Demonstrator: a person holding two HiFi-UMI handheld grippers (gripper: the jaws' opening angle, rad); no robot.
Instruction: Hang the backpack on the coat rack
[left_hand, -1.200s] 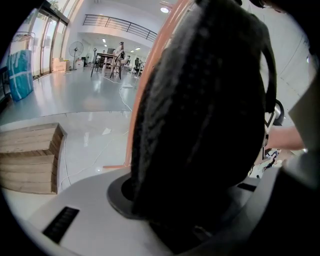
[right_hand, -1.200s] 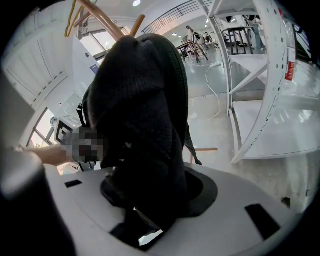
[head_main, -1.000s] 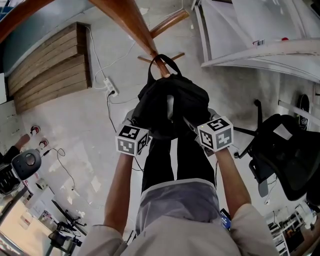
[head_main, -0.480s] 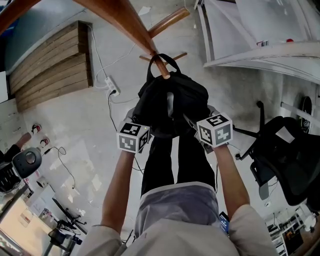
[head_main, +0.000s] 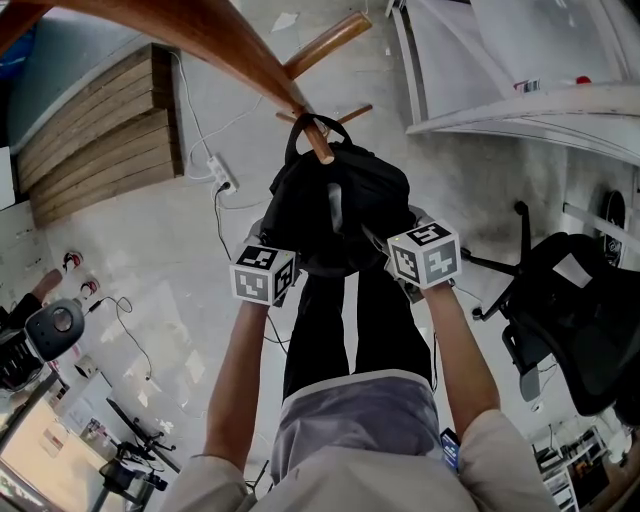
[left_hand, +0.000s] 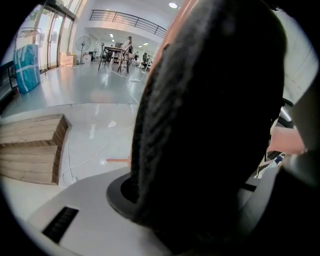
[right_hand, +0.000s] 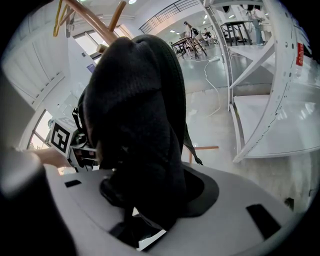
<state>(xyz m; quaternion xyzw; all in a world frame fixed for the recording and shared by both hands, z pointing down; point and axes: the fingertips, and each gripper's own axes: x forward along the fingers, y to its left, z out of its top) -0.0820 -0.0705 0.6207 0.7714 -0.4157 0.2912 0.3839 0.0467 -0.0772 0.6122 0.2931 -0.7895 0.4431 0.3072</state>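
Head view records both tongs raised against the underside of a black backpack (head_main: 340, 205), with the left tongs (head_main: 288, 252) at its lower left and the right tongs (head_main: 388, 250) at its lower right. Left gripper view: dark woven fabric of the backpack fills the space between the jaws and lies against both, so the left tongs are clenched on the backpack. Right gripper view: a fold of the same black fabric runs down between the jaws and is pinched there, so the right tongs are likewise grasping the backpack. Beyond the tongs, at the far top of the backpack, its carry loop (head_main: 312, 125) sits around a short peg (head_main: 318, 142) of the wooden coat rack (head_main: 225, 45), and the peg's tip shows through the loop. The rack's pole slants away up and to the left of the left tongs. The body of the backpack bulges between the two tongs. Whether its weight rests on the peg or on the tongs cannot be told. Left of the left tongs, on the floor, lie a white power strip (head_main: 222, 181) with its cable and a stack of wooden boards (head_main: 100, 130). Right of the right tongs stands a black office chair (head_main: 575, 315), and beyond that a white frame (head_main: 520, 105).
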